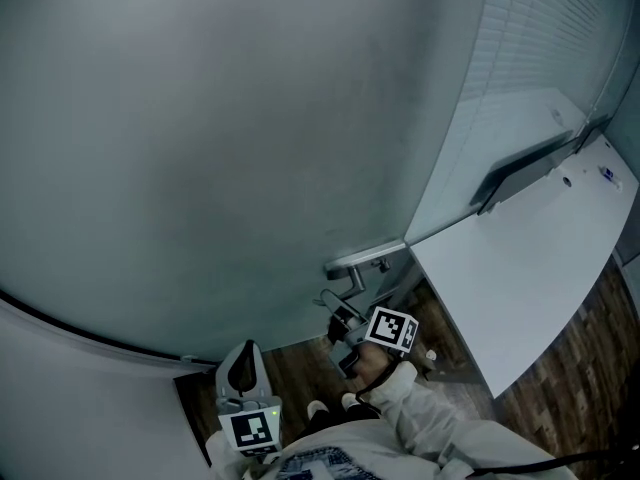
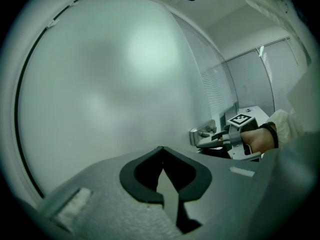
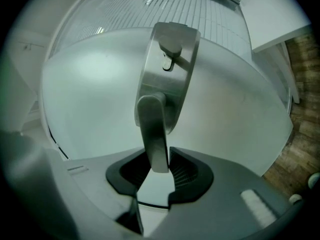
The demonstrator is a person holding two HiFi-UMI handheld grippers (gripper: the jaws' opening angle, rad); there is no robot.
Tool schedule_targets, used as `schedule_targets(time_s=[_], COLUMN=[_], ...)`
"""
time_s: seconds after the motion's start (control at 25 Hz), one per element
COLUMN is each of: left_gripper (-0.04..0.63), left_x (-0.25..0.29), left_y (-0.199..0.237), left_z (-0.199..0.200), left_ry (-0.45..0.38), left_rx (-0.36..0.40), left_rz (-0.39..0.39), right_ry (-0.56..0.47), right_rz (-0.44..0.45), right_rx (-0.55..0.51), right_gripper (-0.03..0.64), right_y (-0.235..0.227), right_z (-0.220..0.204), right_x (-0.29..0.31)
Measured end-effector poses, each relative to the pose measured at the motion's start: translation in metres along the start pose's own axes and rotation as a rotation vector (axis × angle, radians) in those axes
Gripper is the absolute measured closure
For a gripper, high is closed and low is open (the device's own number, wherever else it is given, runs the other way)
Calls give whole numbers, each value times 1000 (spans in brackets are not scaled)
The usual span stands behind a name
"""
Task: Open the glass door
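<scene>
The frosted glass door [image 1: 200, 148] is filling most of the head view, its edges running out of frame, and nothing behind the glass is making itself out. The lever handle [image 1: 365, 260] is sitting at lower centre of that view, where its meeting with the right gripper [image 1: 338, 320] is too dark and small to judge. In the right gripper view, the right gripper [image 3: 160, 166] is clamping the lever handle [image 3: 154, 134], both pads pressing its sides and covering its free end. The mounting plate [image 3: 170, 64] is rising behind it at upper centre. The left gripper [image 2: 162, 151] is holding nothing, its jaw tips meeting, and is facing bare glass. At far right of that view, a hand [image 2: 257, 139] is showing, the sleeve being cut off. A white desk [image 1: 520, 268] is lying at right.
</scene>
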State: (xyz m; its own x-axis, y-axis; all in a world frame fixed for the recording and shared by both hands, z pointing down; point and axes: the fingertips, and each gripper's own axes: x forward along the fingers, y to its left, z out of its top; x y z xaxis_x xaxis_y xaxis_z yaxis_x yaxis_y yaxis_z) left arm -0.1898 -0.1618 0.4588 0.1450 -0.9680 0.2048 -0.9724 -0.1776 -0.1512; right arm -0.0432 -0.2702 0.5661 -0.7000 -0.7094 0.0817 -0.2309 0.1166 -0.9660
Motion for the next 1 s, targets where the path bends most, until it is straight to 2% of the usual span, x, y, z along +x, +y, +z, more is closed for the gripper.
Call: schedule_targets(time_s=[0.16, 0.32, 0.48, 0.64, 0.8, 1.0], left_gripper=[591, 591, 591, 591, 591, 591], left_x=[-4, -8, -11, -14, -24, -39], left_y=[-6, -11, -14, -24, -39, -52], left_z=[12, 8, 5, 8, 12, 7], left_ry=[2, -25, -13, -32, -14, 2], left_rx=[27, -2, -4, -8, 16, -7], left_rz=[-16, -2, 9, 26, 46, 103], right_ry=[2, 4, 22, 53, 95, 140], right_rz=[6, 12, 24, 31, 44, 52], right_rx=[36, 98, 156, 179, 183, 189], right_gripper=[502, 503, 506, 506, 506, 505], right_y=[8, 8, 17, 21, 24, 26], right_z=[-8, -18, -27, -34, -41, -46], right_x=[-15, -28, -34, -43, -52, -57])
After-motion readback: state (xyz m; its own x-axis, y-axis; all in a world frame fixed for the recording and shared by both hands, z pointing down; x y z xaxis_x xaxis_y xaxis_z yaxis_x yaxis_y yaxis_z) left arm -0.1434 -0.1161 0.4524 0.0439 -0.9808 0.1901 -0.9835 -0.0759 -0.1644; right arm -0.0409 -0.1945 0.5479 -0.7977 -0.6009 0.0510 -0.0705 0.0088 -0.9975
